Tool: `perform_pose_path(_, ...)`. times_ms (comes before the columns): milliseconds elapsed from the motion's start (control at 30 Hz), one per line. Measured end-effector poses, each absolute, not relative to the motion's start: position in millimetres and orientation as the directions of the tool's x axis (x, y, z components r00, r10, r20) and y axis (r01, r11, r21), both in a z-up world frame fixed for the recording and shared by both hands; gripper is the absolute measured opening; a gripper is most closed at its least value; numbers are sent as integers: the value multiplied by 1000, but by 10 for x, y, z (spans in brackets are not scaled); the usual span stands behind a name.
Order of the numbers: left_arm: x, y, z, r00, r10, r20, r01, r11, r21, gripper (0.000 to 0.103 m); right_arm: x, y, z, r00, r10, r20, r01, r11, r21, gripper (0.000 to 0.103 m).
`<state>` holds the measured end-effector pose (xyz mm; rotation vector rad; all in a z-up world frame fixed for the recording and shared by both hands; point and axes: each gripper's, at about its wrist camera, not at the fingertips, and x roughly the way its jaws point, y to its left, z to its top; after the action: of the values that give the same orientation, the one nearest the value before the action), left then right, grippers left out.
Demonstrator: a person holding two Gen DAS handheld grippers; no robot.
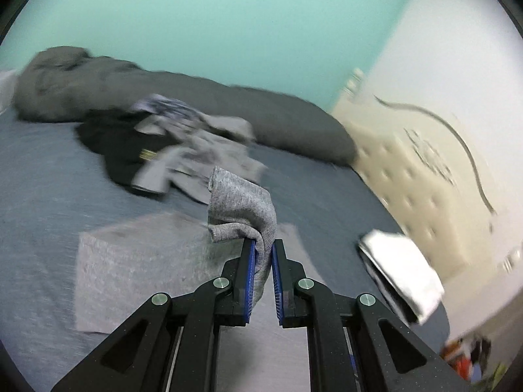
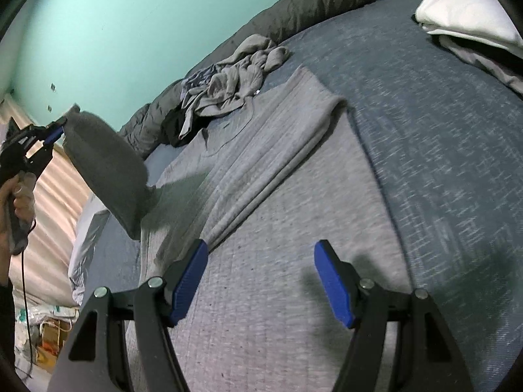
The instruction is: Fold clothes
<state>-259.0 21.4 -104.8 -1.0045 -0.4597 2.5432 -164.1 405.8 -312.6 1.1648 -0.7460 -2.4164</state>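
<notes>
A light grey sweater [image 2: 261,179] lies spread flat on the blue bedsheet [image 2: 441,130], one sleeve folded across its body. My left gripper [image 1: 263,243] is shut on the other grey sleeve [image 1: 242,205], whose cuff sticks up past the fingertips. In the right wrist view that left gripper [image 2: 60,127] is at the far left, held by a hand [image 2: 19,196], with the sleeve [image 2: 108,170] lifted off the bed and draped down toward the sweater. My right gripper [image 2: 261,251] hovers open just above the sweater's lower body, nothing between its blue pads [image 2: 193,277].
A heap of unfolded grey and black clothes [image 2: 235,78] lies beyond the sweater, against a dark grey duvet [image 1: 196,98]. A folded white and grey stack [image 2: 470,16] sits near the padded cream headboard [image 1: 408,170]. Bags clutter the floor [image 2: 49,336] beside the bed.
</notes>
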Motion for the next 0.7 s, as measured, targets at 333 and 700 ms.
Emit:
perform_pose_path(333, -2202, 1600, -2404, -436, 465, -770, -310, -881, -357, 17, -1627, 4286, -3175, -609, -502, -615, 16, -782, 623, 69)
perform_pose_path(700, -1912, 1132, -2821, -442, 409, -799, -217, -912, -347, 55, -1737, 4116, -3277, -555, -531, -641, 28, -781, 623, 75)
